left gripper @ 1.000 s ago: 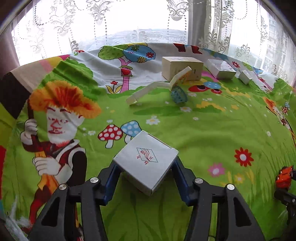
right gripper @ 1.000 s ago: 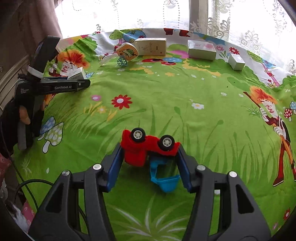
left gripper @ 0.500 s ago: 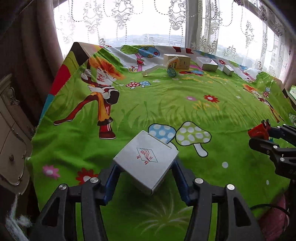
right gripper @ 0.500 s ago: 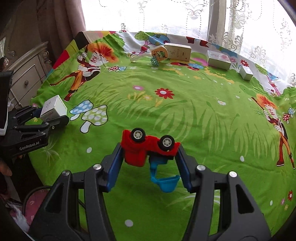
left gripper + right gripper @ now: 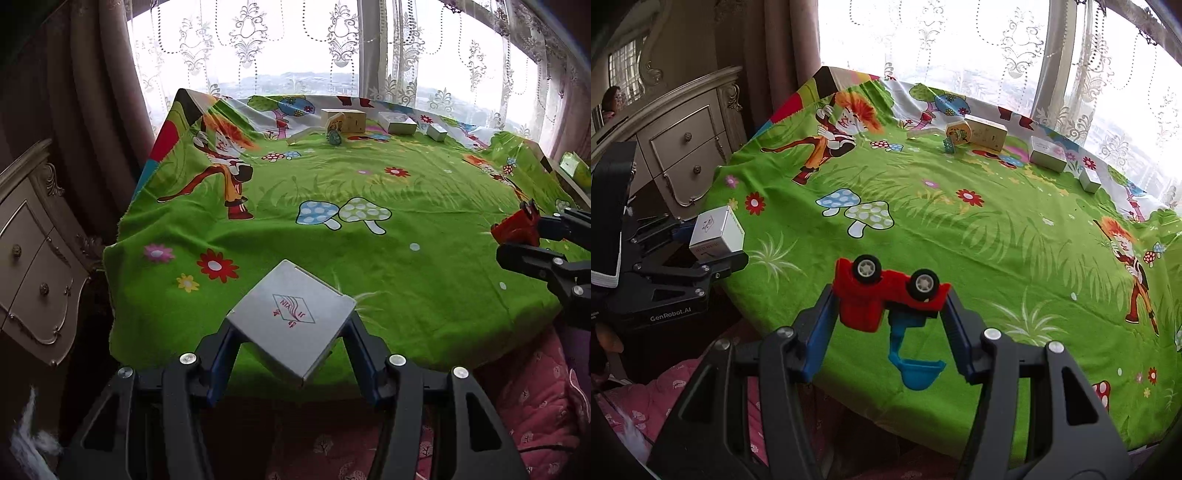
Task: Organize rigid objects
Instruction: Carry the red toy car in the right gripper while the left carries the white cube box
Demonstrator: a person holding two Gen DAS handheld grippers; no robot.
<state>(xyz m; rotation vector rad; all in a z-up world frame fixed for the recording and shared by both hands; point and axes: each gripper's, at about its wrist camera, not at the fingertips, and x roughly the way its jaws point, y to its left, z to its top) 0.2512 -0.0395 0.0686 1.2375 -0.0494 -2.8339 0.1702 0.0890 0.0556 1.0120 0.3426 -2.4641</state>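
left gripper (image 5: 291,354): black plastic arms showing triangular cut-outs, silver screws, blue finger pads
right gripper (image 5: 886,332): wearing the same black frame, blue pads
marking: white "GenRobot.AI" lettering showing on the left gripper's side

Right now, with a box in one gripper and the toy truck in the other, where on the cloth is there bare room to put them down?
The green cloth is bare from its near edge past the printed mushrooms. The far edge by the window is crowded: tan carton, hexagonal box, white box, small white box.
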